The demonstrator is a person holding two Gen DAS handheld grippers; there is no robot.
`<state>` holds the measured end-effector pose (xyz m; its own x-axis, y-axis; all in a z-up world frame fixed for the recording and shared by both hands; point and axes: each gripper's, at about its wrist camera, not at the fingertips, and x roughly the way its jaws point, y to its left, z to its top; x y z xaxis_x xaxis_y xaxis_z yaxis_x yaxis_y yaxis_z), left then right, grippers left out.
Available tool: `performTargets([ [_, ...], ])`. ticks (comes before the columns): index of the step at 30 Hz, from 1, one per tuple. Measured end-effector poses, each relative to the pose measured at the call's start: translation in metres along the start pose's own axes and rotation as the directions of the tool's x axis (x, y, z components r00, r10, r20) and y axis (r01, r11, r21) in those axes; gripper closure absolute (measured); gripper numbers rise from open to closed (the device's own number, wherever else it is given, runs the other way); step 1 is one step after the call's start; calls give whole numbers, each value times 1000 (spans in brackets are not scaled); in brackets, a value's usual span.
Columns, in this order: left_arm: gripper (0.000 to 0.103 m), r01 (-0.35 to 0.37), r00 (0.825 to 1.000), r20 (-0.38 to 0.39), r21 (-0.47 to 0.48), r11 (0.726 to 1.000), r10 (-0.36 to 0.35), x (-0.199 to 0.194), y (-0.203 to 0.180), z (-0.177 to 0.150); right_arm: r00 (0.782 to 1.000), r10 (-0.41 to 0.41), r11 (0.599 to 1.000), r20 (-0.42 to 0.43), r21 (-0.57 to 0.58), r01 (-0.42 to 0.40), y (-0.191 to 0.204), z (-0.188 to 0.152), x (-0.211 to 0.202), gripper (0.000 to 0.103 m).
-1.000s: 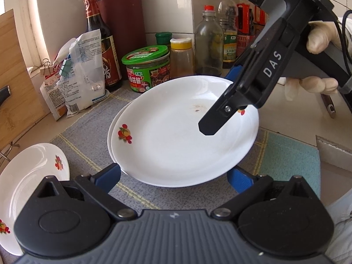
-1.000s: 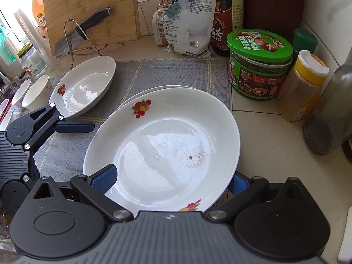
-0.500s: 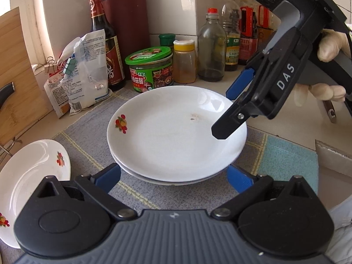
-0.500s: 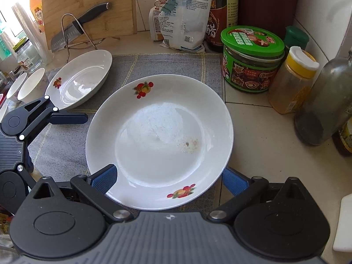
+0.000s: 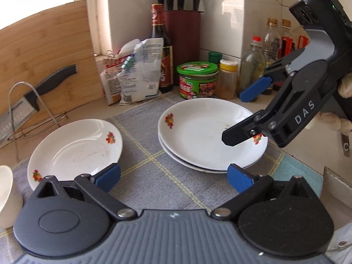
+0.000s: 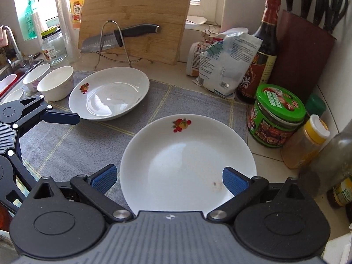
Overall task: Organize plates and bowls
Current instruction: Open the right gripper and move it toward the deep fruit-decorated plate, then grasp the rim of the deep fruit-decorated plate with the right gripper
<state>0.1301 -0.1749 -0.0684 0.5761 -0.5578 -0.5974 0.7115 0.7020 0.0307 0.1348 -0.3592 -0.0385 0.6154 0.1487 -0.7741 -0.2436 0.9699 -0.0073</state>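
Open grey mat (image 6: 66, 145) between single plate (image 6: 109, 93) and plate stack (image 6: 188, 162); jars (image 6: 276, 115), bottles crowd far right

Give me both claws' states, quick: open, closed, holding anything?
Left claw: open, empty, above the grey mat.
Right claw: open, empty, over the stacked plates.

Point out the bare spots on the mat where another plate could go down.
Bare grey mat lies between the single plate and the stacked plates, and in front of both. Behind the stack, jars and bottles crowd the counter; bowls fill the far-left edge.
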Motion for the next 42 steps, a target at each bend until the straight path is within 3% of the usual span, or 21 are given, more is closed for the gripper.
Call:
performTargets([
  [12,1,-186,982,-25,-169,968,185,-52,38,-36,993,114,988,30,-112,-110,64,15,13,0],
  [20,1,-314,949,-75,-243,918,305,-72,53,-52,984,172,974,42,-159,-163,90,21,19,0],
  [29,1,-406,914,-136,-329,853,383,-76,55,-65,970,240,943,23,-241,-228,104,27,30,0],
  [35,1,-477,879,-190,-349,806,438,-67,54,-65,964,263,927,49,-288,-238,104,30,33,0],
  [39,1,-502,865,-215,-334,798,454,-56,55,-60,959,278,930,50,-266,-255,95,34,38,0],
  [42,1,-493,869,-220,-315,811,443,-44,57,-56,959,279,933,50,-253,-258,91,36,42,0],
])
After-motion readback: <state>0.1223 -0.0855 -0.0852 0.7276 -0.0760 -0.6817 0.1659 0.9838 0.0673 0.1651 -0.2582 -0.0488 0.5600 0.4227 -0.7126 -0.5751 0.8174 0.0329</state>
